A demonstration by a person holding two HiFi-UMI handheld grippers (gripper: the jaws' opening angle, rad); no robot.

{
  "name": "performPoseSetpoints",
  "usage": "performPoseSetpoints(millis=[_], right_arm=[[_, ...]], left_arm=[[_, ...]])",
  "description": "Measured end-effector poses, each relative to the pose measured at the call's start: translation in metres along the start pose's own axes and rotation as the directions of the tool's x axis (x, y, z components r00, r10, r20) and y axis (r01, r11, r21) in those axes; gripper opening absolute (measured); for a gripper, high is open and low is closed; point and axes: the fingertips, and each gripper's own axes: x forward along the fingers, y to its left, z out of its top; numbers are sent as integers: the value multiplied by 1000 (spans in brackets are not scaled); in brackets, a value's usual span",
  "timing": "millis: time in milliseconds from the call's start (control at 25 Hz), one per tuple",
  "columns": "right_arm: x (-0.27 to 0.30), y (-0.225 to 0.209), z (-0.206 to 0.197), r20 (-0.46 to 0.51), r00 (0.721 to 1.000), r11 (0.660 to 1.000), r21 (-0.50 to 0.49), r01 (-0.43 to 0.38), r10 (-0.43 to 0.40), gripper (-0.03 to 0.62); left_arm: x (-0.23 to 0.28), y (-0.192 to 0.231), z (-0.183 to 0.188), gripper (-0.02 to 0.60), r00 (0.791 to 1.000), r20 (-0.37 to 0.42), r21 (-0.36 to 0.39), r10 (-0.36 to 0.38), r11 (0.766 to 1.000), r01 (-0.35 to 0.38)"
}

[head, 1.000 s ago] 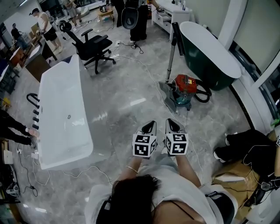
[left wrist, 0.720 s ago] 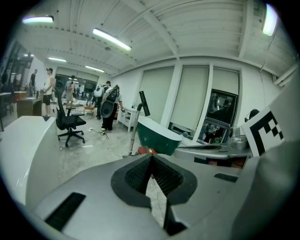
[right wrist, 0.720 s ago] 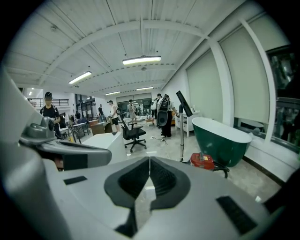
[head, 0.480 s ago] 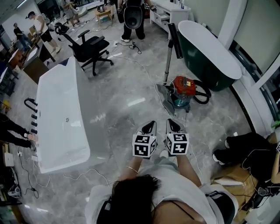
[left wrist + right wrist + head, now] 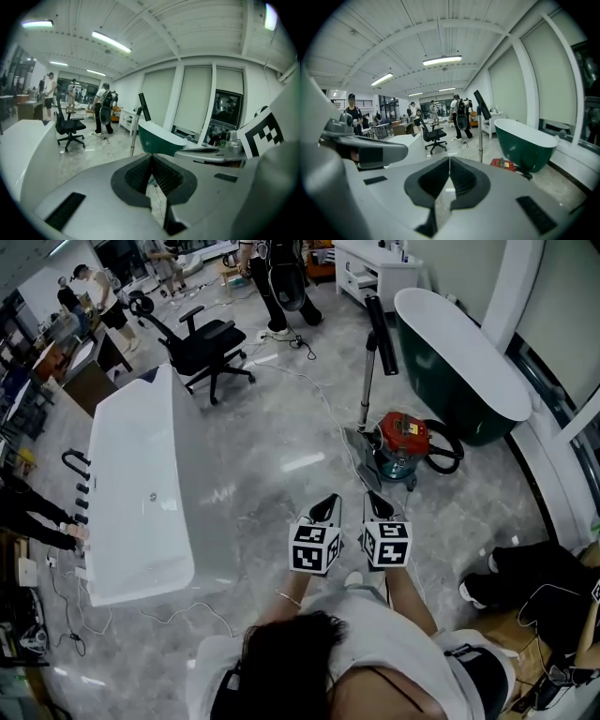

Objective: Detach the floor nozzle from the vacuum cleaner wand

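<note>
**Head view:** your left tongs (image 5: 327,505) and right tongs (image 5: 374,503) are both closed and empty. They sit side by side over the glossy grey marble-pattern floor (image 5: 262,442).
- The flat grey floor nozzle (image 5: 359,444) lies on the floor ahead of the tongs, well apart from them.
- It is at the foot of the slim metal vacuum wand (image 5: 367,381), which stands near upright with a black handle on top.
- The round red-and-teal canister vacuum (image 5: 403,442) is just beside the nozzle, with its black hose (image 5: 448,451) looped on the right.
- A long white rectangular bathtub (image 5: 131,493) is on your left.
- A dark green oval bathtub with a white rim (image 5: 459,362) is on the right, behind the vacuum.
- A black wheeled office chair (image 5: 211,338) is further out, with people standing beyond it.

**Left gripper view:** the tongs' ribbed pads meet with nothing between them.
- Past them you see the wand leaning by the green bathtub.
- The chair and people are deeper in the room.
- The white ceiling has strip lights (image 5: 111,42), and tall window panels (image 5: 197,103) line the far wall.

**Right gripper view:** the pads are together and empty.
- The wand stands upright ahead, with the red canister by its foot in front of the green bathtub.
- The nozzle is hidden behind the tongs' body.
- It's an open hall with a bare floor.
</note>
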Motion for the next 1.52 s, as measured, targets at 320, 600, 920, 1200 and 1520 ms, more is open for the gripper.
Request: performPoseSetpoints(millis=[320,600,920,1200,1520], right_arm=[[15,-39,13,10,1000,1000,3,7,-7,15],[30,-59,26,1,1000,1000,-24,7,-7,15],[41,-91,39,9,1000,999,-35,14,-14,15],[47,-114,34,0,1000,1000,-25,-2,2,15],[41,-111,23,-30,999,1000,-22,-12,12,15]], left_arm=[[29,-9,9,5,1000,6,6,20,1000,-20],[63,-20,17,5,1000,5,4,3,1000,-3],[100,-30,33,5,1000,14,-4,2,1000,-2],[120,-40,31,5,1000,9,2,19,1000,-19],[113,-38,21,5,999,-15,-32,36,999,-37]])
